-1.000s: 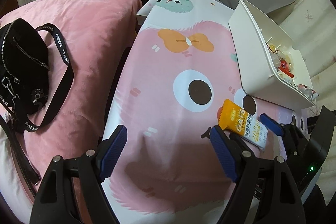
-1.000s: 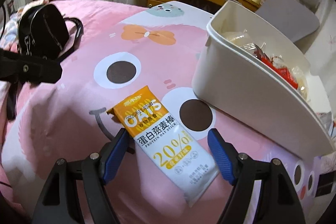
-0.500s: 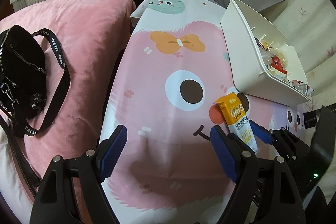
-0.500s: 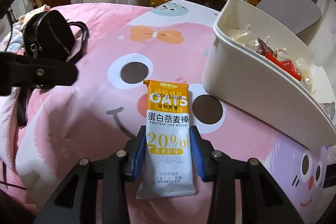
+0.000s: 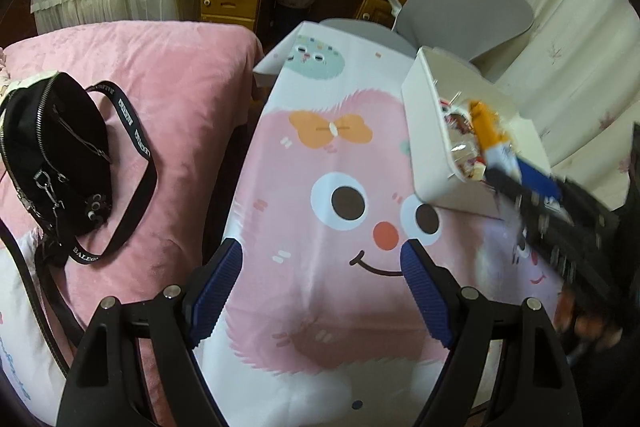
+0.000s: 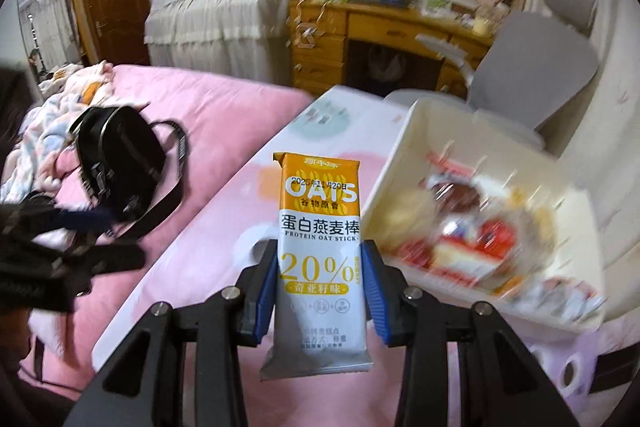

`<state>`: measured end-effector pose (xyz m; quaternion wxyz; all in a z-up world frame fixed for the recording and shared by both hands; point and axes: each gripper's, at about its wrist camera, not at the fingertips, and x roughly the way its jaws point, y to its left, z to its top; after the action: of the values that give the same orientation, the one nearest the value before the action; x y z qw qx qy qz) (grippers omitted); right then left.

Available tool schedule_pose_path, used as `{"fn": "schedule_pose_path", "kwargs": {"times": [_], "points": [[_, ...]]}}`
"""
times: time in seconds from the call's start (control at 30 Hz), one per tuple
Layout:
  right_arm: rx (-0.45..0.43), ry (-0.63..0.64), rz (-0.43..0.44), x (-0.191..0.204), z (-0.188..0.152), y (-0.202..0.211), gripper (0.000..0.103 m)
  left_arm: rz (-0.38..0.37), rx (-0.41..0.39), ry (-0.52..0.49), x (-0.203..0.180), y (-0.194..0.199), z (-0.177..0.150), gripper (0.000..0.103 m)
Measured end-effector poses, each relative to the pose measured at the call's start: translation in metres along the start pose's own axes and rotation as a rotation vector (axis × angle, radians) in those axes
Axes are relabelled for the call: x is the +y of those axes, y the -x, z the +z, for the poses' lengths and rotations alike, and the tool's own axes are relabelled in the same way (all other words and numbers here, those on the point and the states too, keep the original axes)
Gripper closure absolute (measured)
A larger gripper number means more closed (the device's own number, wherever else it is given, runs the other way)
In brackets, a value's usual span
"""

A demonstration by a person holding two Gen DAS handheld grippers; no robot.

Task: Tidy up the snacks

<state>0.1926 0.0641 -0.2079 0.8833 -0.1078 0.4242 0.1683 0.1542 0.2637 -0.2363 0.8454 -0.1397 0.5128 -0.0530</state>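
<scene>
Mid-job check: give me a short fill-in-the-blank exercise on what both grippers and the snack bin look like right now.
1. The right gripper is shut on the ____ oat stick packet.
2. The left gripper is ____ and holds nothing.
3. The white snack bin stands on a table cover printed with a pink cartoon ____.
4. The black bag lies on the ____ bedding.

Missing words: protein; open; face; pink

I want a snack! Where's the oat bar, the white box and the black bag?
oat bar (image 6: 320, 227): right wrist view, wrapper's middle.
white box (image 5: 424, 131): left wrist view, near wall.
black bag (image 5: 48, 147): left wrist view, its body.
</scene>
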Motion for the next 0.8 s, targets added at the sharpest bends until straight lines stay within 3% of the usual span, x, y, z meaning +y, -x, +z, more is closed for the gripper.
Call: {"fn": "schedule_pose_path", "kwargs": {"times": [0.27,0.33,0.4,0.57,0.8], "points": [[-0.024,-0.140,-0.221,-0.069,0.037,0.011,0.061,-0.017,-0.051,-0.046,-0.010,0.037,0.008,0.023],[-0.017,-0.184,-0.268,-0.087,0.041,0.012,0.047,-0.018,-0.069,-0.060,-0.016,0.046,0.011,0.023],[-0.019,-0.256,-0.299,-0.108,0.041,0.017,0.039,-0.013,-0.084,-0.076,-0.023,0.054,0.013,0.022],[-0.013,-0.422,-0.279,-0.143,0.025,0.038,0.037,-0.003,-0.117,-0.113,-0.050,0.073,0.016,0.020],[0.033,-0.522,-0.245,-0.167,-0.022,0.068,0.030,-0.004,-0.119,-0.152,-0.097,0.083,0.004,0.019]]}}
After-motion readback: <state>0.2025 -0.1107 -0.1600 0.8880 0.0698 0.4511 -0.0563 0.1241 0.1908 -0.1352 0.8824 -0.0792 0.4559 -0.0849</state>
